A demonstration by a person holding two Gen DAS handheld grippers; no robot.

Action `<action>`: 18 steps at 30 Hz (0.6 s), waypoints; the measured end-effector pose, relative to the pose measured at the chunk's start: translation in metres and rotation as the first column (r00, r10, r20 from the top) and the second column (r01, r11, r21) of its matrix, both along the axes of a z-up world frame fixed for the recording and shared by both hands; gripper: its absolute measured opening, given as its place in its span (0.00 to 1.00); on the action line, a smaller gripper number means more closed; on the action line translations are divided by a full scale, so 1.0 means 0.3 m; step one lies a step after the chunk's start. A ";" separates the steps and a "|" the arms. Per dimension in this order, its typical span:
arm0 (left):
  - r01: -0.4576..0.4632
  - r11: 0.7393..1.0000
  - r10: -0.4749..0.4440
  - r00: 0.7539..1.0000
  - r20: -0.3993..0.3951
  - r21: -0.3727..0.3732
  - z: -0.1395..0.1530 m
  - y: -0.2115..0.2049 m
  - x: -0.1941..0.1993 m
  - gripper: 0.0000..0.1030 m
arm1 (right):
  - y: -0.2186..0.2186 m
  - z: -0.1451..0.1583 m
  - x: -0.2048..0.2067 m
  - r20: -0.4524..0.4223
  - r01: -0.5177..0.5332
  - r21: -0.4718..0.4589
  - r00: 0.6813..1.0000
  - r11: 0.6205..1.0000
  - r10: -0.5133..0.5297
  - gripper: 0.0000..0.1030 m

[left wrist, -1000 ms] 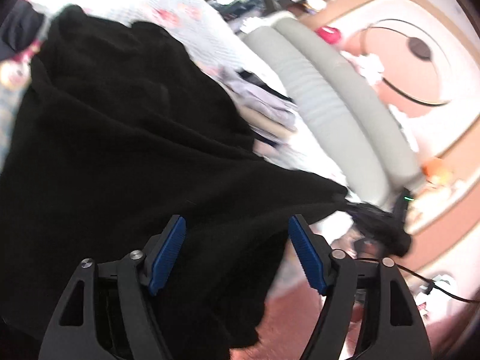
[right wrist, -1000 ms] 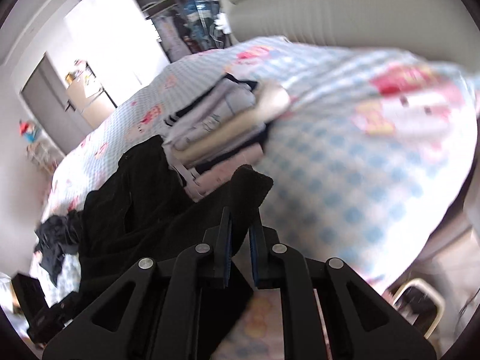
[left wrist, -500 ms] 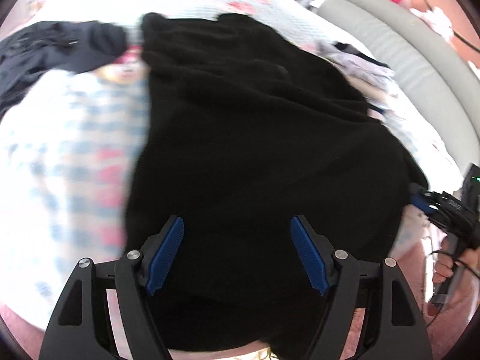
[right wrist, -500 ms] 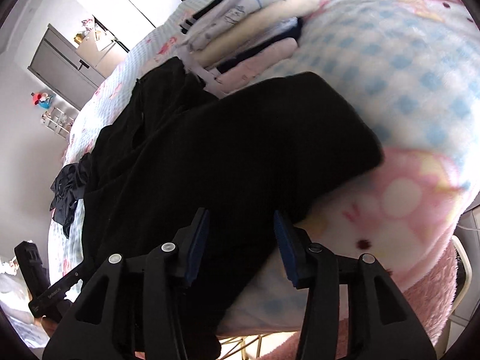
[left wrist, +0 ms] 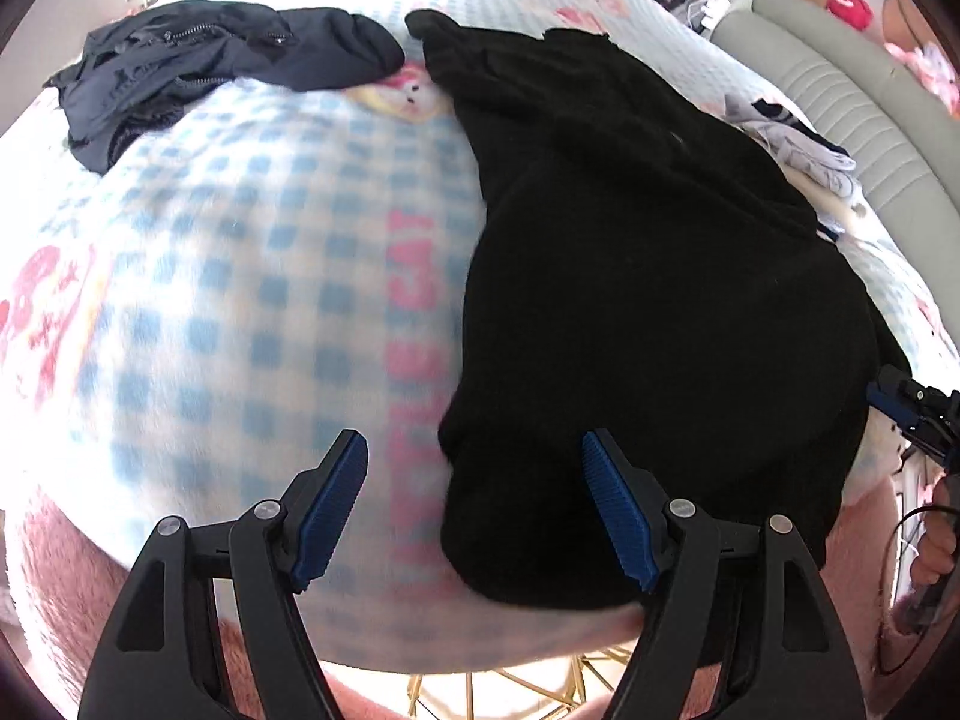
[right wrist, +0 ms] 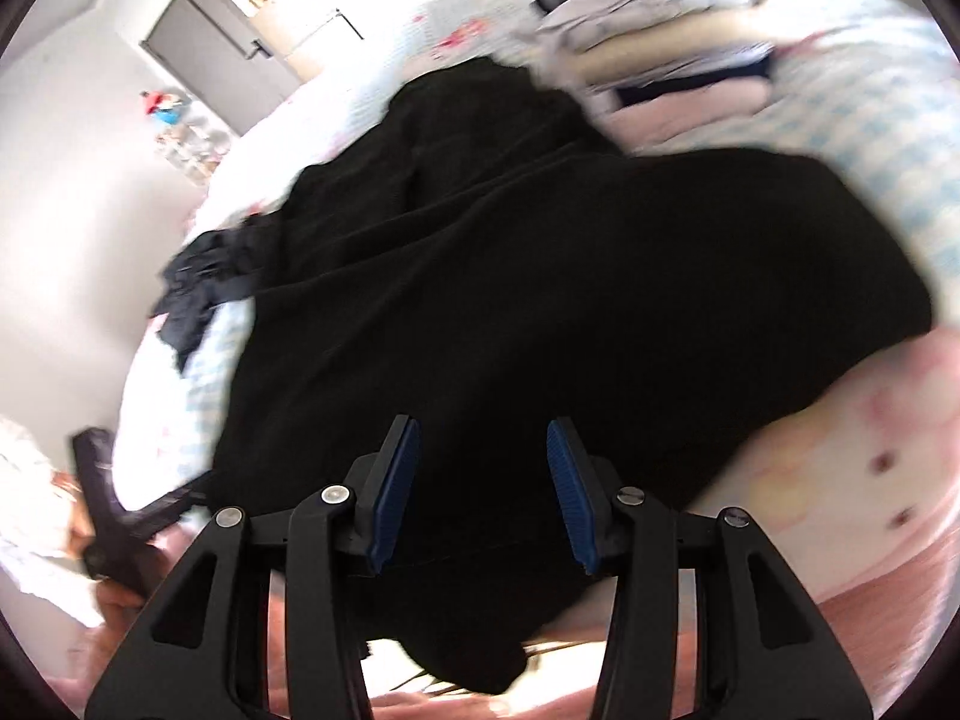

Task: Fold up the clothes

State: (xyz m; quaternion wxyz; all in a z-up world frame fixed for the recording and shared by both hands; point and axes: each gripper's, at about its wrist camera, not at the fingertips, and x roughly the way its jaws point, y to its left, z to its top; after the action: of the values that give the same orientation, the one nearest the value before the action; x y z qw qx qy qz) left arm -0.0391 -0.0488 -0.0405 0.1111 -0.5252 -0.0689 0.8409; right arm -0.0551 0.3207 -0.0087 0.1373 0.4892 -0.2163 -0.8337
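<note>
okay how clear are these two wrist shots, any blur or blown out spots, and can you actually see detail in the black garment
Left wrist view: the checked blanket is motion-smeared and overexposed toward the left edge; the black garment reads as a nearly flat dark mass. Right wrist view: blurrier overall, the folded stack streaked, the wall washed out, though faint folds show in the garment. Both are strongly fisheye-bent.

Clothes spread across a bed

A large garment (left wrist: 648,276) lies on the blanket (left wrist: 252,276) covering the bed, its near end hanging over the front edge. To its left, at the far side, lies a crumpled jacket (left wrist: 210,66), nearly touching it. Behind the garment to the right sits a stack of folded clothes (right wrist: 666,54), with a padded headboard (left wrist: 840,108) beyond.
</note>
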 end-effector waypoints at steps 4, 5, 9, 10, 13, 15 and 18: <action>0.087 0.996 -0.087 0.996 -0.010 -0.003 -0.004 0.040 0.029 0.71 | -0.129 -0.037 0.014 0.031 -0.083 0.016 0.996 0.996 0.083 0.46; 0.106 0.994 -0.107 0.994 -0.009 -0.018 -0.009 0.050 0.038 0.71 | -0.152 -0.052 0.012 0.046 -0.089 0.031 0.995 0.996 0.088 0.46; 0.076 0.989 -0.081 0.996 -0.036 -0.125 -0.019 0.031 0.068 0.66 | -0.189 -0.076 0.015 0.076 -0.096 0.021 0.993 0.995 0.095 0.46; 0.036 0.988 -0.044 0.998 -0.053 -0.147 -0.016 0.008 0.072 0.62 | -0.194 -0.073 0.017 0.075 -0.096 0.037 0.993 0.995 0.093 0.46; -0.073 0.991 0.064 0.995 -0.083 -0.113 0.001 -0.062 0.072 0.38 | -0.193 -0.073 0.025 0.075 -0.086 0.077 0.994 0.993 0.081 0.47; -0.101 0.991 0.093 0.992 -0.084 -0.091 0.009 -0.078 0.077 0.33 | -0.189 -0.082 0.021 0.085 -0.076 0.082 0.994 0.994 0.069 0.47; -0.123 0.988 0.112 0.987 -0.114 -0.095 0.024 -0.071 0.091 0.27 | -0.192 -0.083 0.020 0.087 -0.072 0.099 0.994 0.992 0.064 0.47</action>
State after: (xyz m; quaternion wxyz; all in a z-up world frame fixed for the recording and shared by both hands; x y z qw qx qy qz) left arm -0.0118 -0.0702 -0.0334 0.0380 -0.4789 -0.0506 0.8756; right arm -0.0491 0.2631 -0.0336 0.1312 0.5373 -0.1622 -0.8172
